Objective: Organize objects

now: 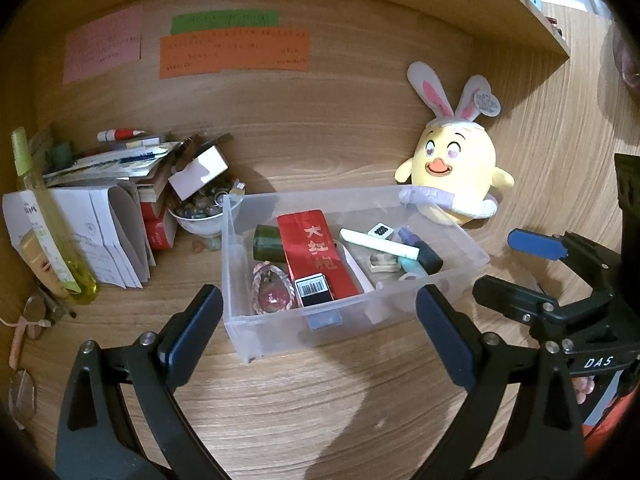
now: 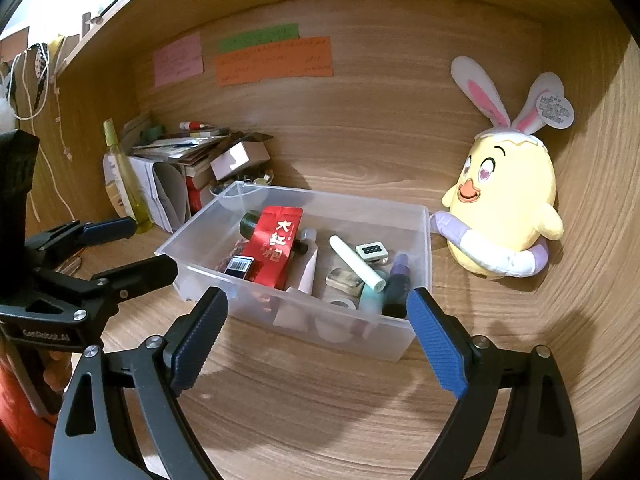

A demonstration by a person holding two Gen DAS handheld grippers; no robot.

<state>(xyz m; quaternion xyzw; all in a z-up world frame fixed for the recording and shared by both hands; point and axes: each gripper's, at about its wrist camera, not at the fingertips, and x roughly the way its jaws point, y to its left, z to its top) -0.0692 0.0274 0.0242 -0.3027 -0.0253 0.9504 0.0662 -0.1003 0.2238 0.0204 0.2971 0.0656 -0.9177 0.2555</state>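
A clear plastic bin point(image 1: 272, 336) point(image 2: 416, 240) stands on the wooden desk. It holds a red packet point(image 1: 316, 256) point(image 2: 274, 248), a white marker point(image 1: 380, 244) point(image 2: 356, 266), a dark green bottle point(image 1: 266, 242), a mahjong tile point(image 2: 371, 251) and other small items. My left gripper point(image 1: 320, 332) is open and empty, just in front of the bin. My right gripper point(image 2: 316, 336) is open and empty at the bin's near wall; it also shows in the left wrist view point(image 1: 520, 268). The left gripper shows in the right wrist view point(image 2: 120, 248).
A yellow chick plush with bunny ears point(image 1: 456, 176) point(image 2: 504, 208) leans at the back right, touching the bin. At the left are stacked books and papers point(image 1: 112, 184), a bowl of stones point(image 1: 200, 212), a yellow-green spray bottle point(image 1: 48, 216) point(image 2: 124, 176) and glasses point(image 1: 32, 320). A shelf point(image 1: 520, 4) runs overhead.
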